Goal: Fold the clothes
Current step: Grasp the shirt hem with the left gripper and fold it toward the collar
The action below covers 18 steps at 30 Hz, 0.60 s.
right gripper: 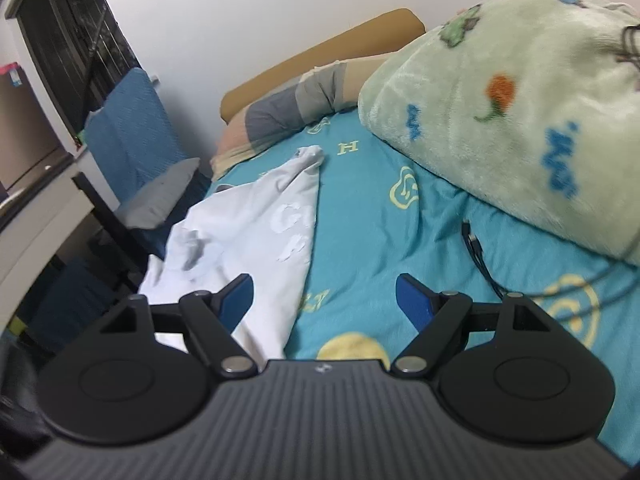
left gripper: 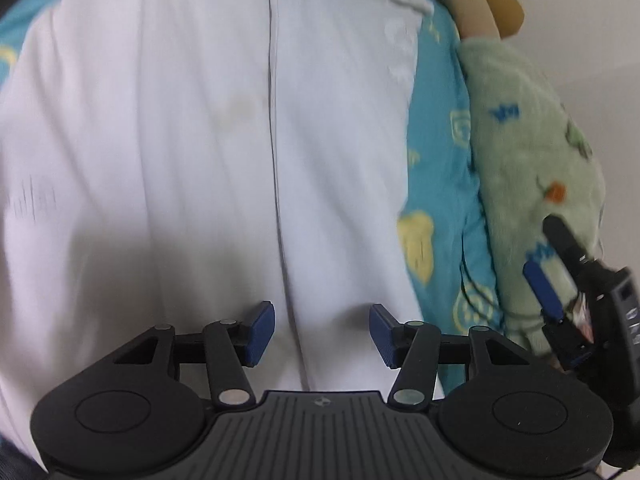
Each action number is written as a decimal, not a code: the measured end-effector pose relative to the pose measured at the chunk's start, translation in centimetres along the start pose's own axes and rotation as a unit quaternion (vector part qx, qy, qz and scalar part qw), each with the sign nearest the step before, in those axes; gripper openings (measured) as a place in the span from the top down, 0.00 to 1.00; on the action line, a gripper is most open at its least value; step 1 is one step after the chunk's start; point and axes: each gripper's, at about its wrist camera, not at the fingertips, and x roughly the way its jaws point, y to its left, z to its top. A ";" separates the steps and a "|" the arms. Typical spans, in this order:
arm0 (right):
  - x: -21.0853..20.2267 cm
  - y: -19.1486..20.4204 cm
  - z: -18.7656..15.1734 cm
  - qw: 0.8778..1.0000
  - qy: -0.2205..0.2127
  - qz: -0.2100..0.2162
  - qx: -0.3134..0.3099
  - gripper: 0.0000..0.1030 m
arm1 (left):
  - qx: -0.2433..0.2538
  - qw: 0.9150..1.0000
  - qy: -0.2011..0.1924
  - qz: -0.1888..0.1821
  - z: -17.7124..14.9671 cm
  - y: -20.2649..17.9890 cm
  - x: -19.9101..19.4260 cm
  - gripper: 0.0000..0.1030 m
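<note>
My left gripper [left gripper: 322, 336] hangs over the white garment [left gripper: 200, 160], jaws spread wide with nothing between them; the cloth fills nearly everything ahead of it, a dark seam running straight away from the gap. Off to its right lie the teal sheet [left gripper: 436, 168] and the green blanket [left gripper: 532, 152], with my right gripper [left gripper: 554, 264] against that blanket. My right gripper [right gripper: 324, 300] is also wide open and empty, over the sheet [right gripper: 380, 216]; the garment [right gripper: 248, 236] lies ahead and left, passing under its left finger, and a black cable [right gripper: 478, 256] lies ahead to the right, by the blanket [right gripper: 512, 100].
</note>
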 end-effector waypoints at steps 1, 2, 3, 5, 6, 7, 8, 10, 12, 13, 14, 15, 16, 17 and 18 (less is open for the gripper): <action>-0.6 0.3 -0.2 1.000 0.000 -0.005 -0.007 0.22 | 0.002 1.000 0.006 -0.004 -0.6 -0.2 0.1 0.47; -1.2 0.6 -0.4 1.000 0.001 -0.009 -0.015 0.22 | -0.005 1.000 0.013 -0.017 -1.1 -0.2 0.3 0.48; -1.5 0.9 -0.6 0.999 -0.003 -0.016 -0.028 0.22 | -0.019 0.999 0.023 -0.034 -1.6 -0.1 0.6 0.48; -1.9 1.6 -0.9 0.998 -0.011 -0.029 -0.055 0.22 | -0.023 0.998 0.043 -0.047 -2.4 -0.2 1.2 0.63; -1.9 1.7 -1.0 0.997 -0.013 -0.035 -0.062 0.22 | -0.023 0.997 0.053 -0.052 -2.7 -0.2 1.5 0.72; -1.8 1.8 -1.1 0.997 -0.014 -0.040 -0.069 0.22 | -0.014 0.997 0.055 -0.049 -3.0 -0.4 1.4 0.87; -1.7 1.6 -1.1 0.997 -0.013 -0.042 -0.069 0.22 | -0.014 0.997 0.053 -0.053 -3.1 -0.3 1.0 0.91; -1.6 1.1 -1.1 0.997 -0.006 -0.042 -0.057 0.23 | -0.020 0.996 0.050 -0.074 -2.7 -0.2 -0.6 0.94; -1.8 0.5 -0.9 0.998 -0.003 -0.038 -0.040 0.23 | -0.032 0.993 0.044 -0.106 -2.1 0.2 -2.9 0.95; -1.9 0.3 -0.9 0.999 -0.004 -0.035 -0.034 0.22 | -0.038 0.991 0.039 -0.118 -1.8 0.5 -4.3 0.95; -2.0 0.2 -0.9 0.999 -0.004 -0.032 -0.030 0.22 | -0.034 0.992 0.040 -0.117 -1.6 0.7 -5.3 0.95; -1.9 0.2 -0.9 0.999 -0.002 -0.033 -0.031 0.22 | -0.028 0.992 0.041 -0.115 -1.6 1.0 -6.4 0.95; -1.8 0.2 -0.9 0.999 0.000 -0.033 -0.033 0.22 | -0.021 0.994 0.045 -0.102 -1.5 1.3 -7.2 0.95; -1.5 0.4 -1.0 0.999 0.009 -0.032 -0.038 0.22 | -0.015 0.996 0.045 -0.075 -1.4 1.9 -7.7 0.95; -1.2 0.5 -1.2 0.998 0.019 -0.030 -0.044 0.22 | -0.010 0.998 0.044 -0.046 -1.2 2.5 -8.2 0.96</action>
